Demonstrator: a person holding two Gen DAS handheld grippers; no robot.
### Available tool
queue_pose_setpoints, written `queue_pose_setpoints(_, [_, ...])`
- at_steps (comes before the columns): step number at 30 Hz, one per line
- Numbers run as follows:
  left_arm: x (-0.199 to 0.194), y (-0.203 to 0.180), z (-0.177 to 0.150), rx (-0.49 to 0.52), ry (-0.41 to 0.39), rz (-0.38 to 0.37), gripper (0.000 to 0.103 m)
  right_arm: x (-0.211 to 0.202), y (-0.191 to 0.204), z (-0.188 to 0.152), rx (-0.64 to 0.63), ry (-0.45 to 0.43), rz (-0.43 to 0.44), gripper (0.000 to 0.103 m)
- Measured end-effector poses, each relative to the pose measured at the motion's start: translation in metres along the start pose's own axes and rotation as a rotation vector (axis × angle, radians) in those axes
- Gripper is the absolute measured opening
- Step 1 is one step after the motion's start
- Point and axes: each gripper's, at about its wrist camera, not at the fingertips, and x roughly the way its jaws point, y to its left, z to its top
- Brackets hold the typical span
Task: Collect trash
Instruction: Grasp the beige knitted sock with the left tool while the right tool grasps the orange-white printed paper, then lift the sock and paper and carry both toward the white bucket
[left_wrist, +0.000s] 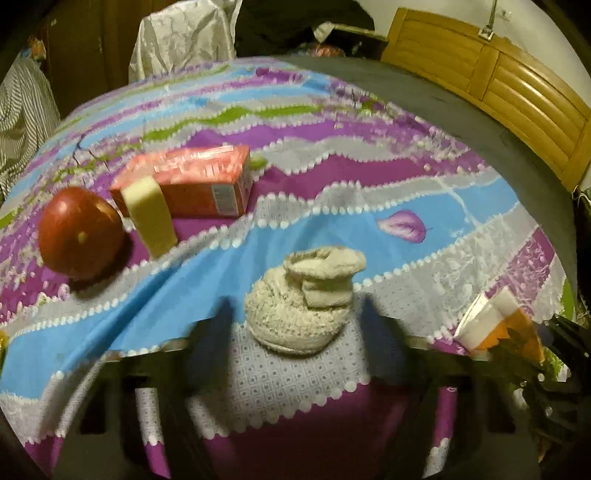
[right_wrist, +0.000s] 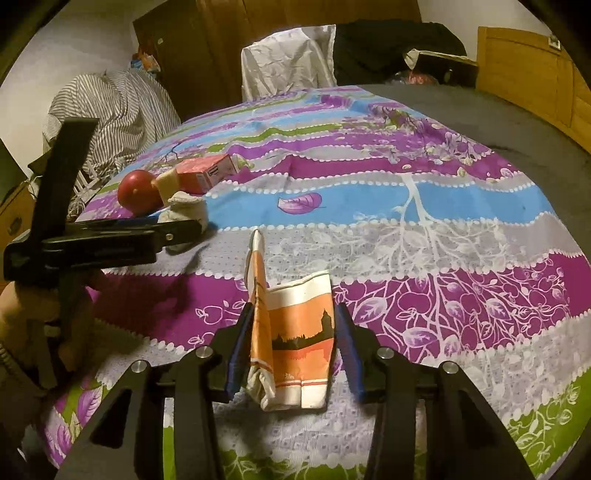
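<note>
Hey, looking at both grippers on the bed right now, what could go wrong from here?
1. The right gripper pinches a crushed paper cup by its flattened sides; the thin paper might buckle further and slip out on lifting.
2. The left gripper straddles a rolled beige sock; closing low could snag the loose bedsheet too.
3. The apple sits on a sloping fold, so tugging the sheet may roll it.

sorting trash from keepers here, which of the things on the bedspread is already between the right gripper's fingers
The crumpled orange-and-white paper cup, flattened between the right gripper pads. The apple, sponge, red carton and rolled sock lie farther left.
</note>
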Motion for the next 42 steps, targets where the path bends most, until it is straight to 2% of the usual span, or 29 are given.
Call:
queue_pose_setpoints(5, [-0.007,-0.006,-0.003,0.032,-0.042,0.029,0.043,-0.002,0.003,0.001,-0.023,-0.015,-0.019,0.044])
queue_pose_setpoints(10, [-0.041,0.006,-0.015,-0.022,-0.124,0.049,0.043,-0.017,0.017,-0.001,-0.055,-0.077,-0.047,0.043])
queue_pose_setpoints(21, [-0.185,0.060,-0.096,-0.174,-0.341,0.194,0.043,-0.095,0.093,-0.005,-0.110,-0.302,-0.021,0.043])
queue_pose_setpoints(28, [-0.263,0.063,-0.140,-0.229,-0.493,0.254,0.043,-0.149,0.148,-0.010,-0.189,-0.438,-0.010,0.043])
queue_pose_setpoints(35, [-0.305,0.055,-0.165,-0.255,-0.607,0.289,0.043,-0.195,0.189,-0.021,-0.244,-0.551,-0.018,0.043])
queue_pose_setpoints(42, [-0.320,0.045,-0.172,-0.242,-0.652,0.303,0.044,-0.226,0.211,-0.031,-0.259,-0.606,-0.040,0.044])
